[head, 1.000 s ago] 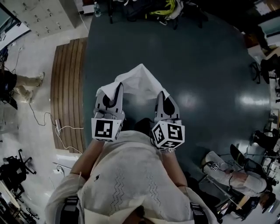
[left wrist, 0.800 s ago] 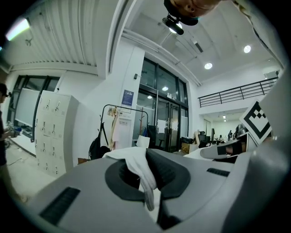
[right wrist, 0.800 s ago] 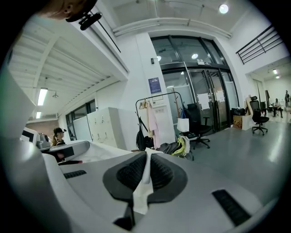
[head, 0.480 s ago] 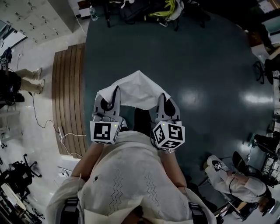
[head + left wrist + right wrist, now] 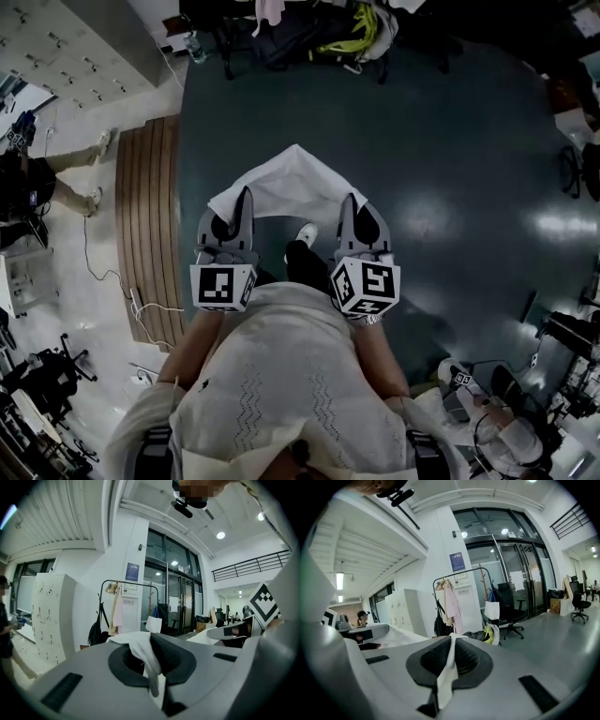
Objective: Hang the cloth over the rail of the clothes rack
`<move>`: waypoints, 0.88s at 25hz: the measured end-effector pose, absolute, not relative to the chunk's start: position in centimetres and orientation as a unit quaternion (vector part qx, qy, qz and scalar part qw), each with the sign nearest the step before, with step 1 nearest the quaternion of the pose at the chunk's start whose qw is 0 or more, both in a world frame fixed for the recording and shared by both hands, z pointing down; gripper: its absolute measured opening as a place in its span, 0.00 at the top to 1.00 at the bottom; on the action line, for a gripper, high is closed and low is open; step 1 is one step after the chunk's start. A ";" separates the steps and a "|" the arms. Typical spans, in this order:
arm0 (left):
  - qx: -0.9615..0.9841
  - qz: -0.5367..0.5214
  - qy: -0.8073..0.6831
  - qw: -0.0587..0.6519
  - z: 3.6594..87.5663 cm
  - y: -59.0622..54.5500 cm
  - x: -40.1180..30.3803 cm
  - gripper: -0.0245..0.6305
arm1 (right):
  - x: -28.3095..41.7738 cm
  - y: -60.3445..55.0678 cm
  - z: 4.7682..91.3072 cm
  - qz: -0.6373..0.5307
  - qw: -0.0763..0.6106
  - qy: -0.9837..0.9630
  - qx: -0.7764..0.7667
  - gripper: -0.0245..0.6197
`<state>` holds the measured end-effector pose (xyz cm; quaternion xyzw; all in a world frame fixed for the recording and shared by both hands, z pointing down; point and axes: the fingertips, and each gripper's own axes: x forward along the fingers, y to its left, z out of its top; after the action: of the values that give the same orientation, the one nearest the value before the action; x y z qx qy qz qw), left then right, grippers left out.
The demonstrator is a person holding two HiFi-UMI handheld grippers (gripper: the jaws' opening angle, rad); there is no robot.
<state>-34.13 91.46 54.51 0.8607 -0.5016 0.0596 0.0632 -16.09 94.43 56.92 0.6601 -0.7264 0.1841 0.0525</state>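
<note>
Cloth [image 5: 292,184] stretched left-to-right, its peak seemingly pointing forward; left gripper [image 5: 245,197] and right gripper [image 5: 349,202] each clamped on it

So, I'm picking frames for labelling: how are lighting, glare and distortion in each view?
Head view: dim, glare patches on the dark floor, white cloth clear. Left gripper view: strong fisheye, black corners, pinched cloth sharp. Right gripper view: same fisheye, brighter, background crisp.

Cloth [image 5: 292,178] between left tongs [image 5: 245,195], right tongs [image 5: 349,201]
</note>
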 end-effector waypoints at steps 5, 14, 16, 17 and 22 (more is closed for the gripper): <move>0.856 0.072 -0.507 0.069 54.8 86.8 -29.3 0.94 | -11.4 88.6 56.3 0.184 0.049 -0.733 0.653 0.93; 0.855 0.081 -0.508 0.065 55.2 77.8 -26.6 0.94 | -8.4 81.4 57.5 0.206 0.055 -0.721 0.659 0.93; 0.857 0.091 -0.502 0.069 56.4 75.2 -25.7 0.94 | -7.7 79.6 58.5 0.213 0.065 -0.715 0.662 0.93; 0.859 0.092 -0.499 0.073 56.8 73.8 -25.3 0.94 | -7.2 78.4 58.9 0.214 0.069 -0.711 0.666 0.93; 0.872 0.093 -0.475 0.069 57.4 64.7 -23.4 0.94 | -5.3 70.1 59.0 0.211 0.077 -0.691 0.687 0.93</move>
<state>-23.37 64.72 57.39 0.8723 -0.4750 0.0932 0.0687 -5.27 70.05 59.00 0.6873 -0.6909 0.2105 0.0770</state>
